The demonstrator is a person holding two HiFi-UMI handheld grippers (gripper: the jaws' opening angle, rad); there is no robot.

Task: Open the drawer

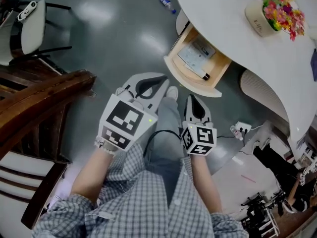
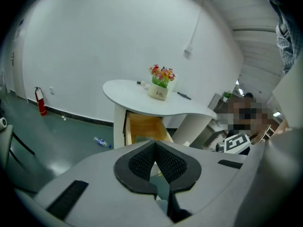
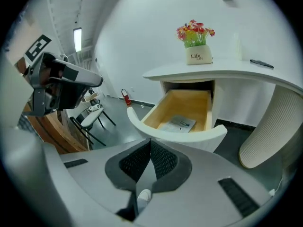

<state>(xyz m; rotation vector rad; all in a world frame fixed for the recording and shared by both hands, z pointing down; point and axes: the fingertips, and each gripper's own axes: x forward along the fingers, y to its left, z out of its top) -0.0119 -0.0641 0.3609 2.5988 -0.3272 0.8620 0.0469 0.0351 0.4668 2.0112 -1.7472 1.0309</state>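
Observation:
The wooden drawer [image 1: 194, 79] stands pulled out from under the white table [image 1: 233, 29], with papers and a dark pen inside. In the right gripper view the drawer [image 3: 189, 110] shows its curved white front toward me. My right gripper [image 1: 194, 101] is shut and empty, held back from the drawer front. My left gripper [image 1: 159, 78] hangs beside it, also shut with nothing between the jaws. In the left gripper view the drawer [image 2: 142, 126] lies beyond the jaw tips [image 2: 155, 143].
A flower pot [image 1: 277, 11] stands on the table top. A plastic bottle [image 1: 165, 1] lies on the grey floor. Wooden furniture [image 1: 34, 108] and a white chair [image 1: 27, 29] are at the left. A power strip [image 1: 241, 129] and cables lie at the right.

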